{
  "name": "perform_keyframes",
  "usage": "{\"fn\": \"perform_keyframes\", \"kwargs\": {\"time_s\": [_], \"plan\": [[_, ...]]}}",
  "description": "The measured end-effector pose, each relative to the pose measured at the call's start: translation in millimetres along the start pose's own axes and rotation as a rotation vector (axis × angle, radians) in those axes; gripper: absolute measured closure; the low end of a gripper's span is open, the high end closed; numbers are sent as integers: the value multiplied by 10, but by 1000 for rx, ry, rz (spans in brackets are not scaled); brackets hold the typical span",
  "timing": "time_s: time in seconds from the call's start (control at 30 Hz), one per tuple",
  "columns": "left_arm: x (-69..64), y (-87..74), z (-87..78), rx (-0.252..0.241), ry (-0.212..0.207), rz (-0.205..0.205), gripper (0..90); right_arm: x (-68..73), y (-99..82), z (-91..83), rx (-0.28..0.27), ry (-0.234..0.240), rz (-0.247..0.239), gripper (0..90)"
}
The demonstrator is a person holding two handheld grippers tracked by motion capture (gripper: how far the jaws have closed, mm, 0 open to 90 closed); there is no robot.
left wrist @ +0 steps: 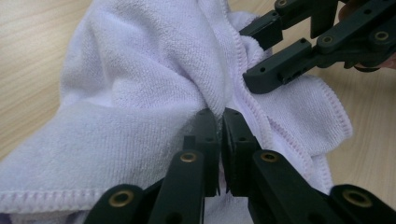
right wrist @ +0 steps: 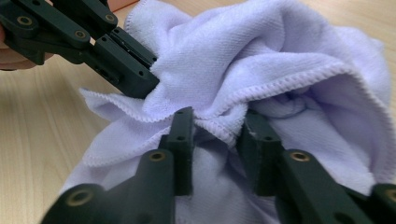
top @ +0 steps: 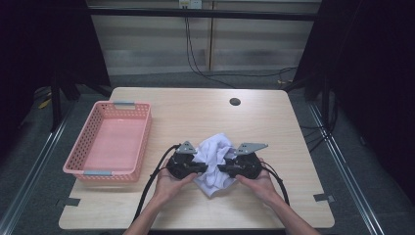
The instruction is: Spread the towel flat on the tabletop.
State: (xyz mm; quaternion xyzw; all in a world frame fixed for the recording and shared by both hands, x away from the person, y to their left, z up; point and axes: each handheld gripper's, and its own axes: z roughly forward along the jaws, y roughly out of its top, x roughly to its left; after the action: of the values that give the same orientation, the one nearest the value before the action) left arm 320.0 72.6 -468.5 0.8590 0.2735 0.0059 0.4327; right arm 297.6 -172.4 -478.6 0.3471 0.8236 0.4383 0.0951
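Towel [top: 214, 161] lies crumpled at centre frame, so I pinch it from both sides: left gripper [left wrist: 220, 116] clenched on a fold, right gripper [right wrist: 217, 126] straddling a hemmed ridge, jaws not quite squeezing.

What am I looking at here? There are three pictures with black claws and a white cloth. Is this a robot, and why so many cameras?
No robot arm here: a person at a table holds a hand tool in each hand, each with two black fingers that pinch. The wide picture comes from a camera above the person, looking down. The other two come from small cameras riding on each tool, looking along its fingers.

On the table lie a crumpled white towel and, to the left, an empty pink basket.

The left gripper has its fingers pinched shut on a fold of the towel. The right gripper has a bunched hem between its fingers, which stand a little apart; whether they squeeze it firmly is hard to tell.
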Motion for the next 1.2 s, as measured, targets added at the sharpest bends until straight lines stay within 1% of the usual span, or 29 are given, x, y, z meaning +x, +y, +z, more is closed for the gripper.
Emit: {"fn": "perform_keyframes", "kwargs": {"time_s": [0.07,0.1,0.2,0.23,0.3,0.33,0.37,0.47,0.57,0.6,0.67,0.7,0.73,0.77,0.8,0.83,0.9,0.93,0.97,1.0,1.03,1.07,1.13,1.2], "plan": [[24,24,-53,-30,-2,-11,879,-3,10,-35,-8,-1,0,744],[53,40,-100,-49,-10,-27,880,-7,15,-49,-14,0,5,755],[107,72,-211,-84,3,-46,882,-38,29,-112,-42,22,38,800],[124,87,-257,-98,14,-51,882,-52,32,-132,-49,28,56,811],[167,120,-364,-130,27,-63,883,-74,39,-183,-60,18,63,816],[192,129,-420,-155,32,-73,884,-86,44,-219,-67,16,70,820],[218,140,-479,-167,47,-87,884,-100,49,-260,-71,5,73,823],[272,151,-591,-178,73,-95,885,-178,68,-430,-93,-24,84,828],[306,165,-670,-186,84,-97,886,-260,119,-606,-133,-58,99,832],[316,173,-695,-194,81,-106,886,-306,149,-677,-152,-68,106,833],[327,198,-739,-200,91,-103,886,-382,209,-761,-165,-89,111,834],[332,219,-775,-213,90,-105,886,-407,238,-786,-170,-98,115,834],[336,238,-809,-228,93,-116,886,-438,293,-834,-174,-121,116,835],[345,257,-850,-237,103,-114,887,-459,338,-877,-179,-137,111,836],[349,274,-889,-248,109,-117,887,-482,380,-923,-191,-144,114,836],[353,292,-924,-254,106,-121,887,-509,415,-970,-206,-158,118,837],[354,324,-1011,-263,123,-112,887,-564,480,-1064,-220,-187,120,837],[364,334,-1049,-275,112,-118,887,-596,511,-1111,-228,-201,123,838],[370,350,-1121,-285,127,-133,887,-619,535,-1150,-230,-210,123,838],[368,366,-1184,-282,152,-128,887,-655,576,-1220,-234,-233,129,837],[368,374,-1253,-285,155,-123,887,-676,607,-1280,-236,-250,134,838],[367,371,-1322,-298,165,-122,887,-688,631,-1337,-243,-260,132,838],[388,354,-1453,-311,187,-137,887,-715,652,-1427,-247,-292,131,838],[420,329,-1563,-323,208,-147,887,-783,652,-1516,-259,-313,145,839]]}}
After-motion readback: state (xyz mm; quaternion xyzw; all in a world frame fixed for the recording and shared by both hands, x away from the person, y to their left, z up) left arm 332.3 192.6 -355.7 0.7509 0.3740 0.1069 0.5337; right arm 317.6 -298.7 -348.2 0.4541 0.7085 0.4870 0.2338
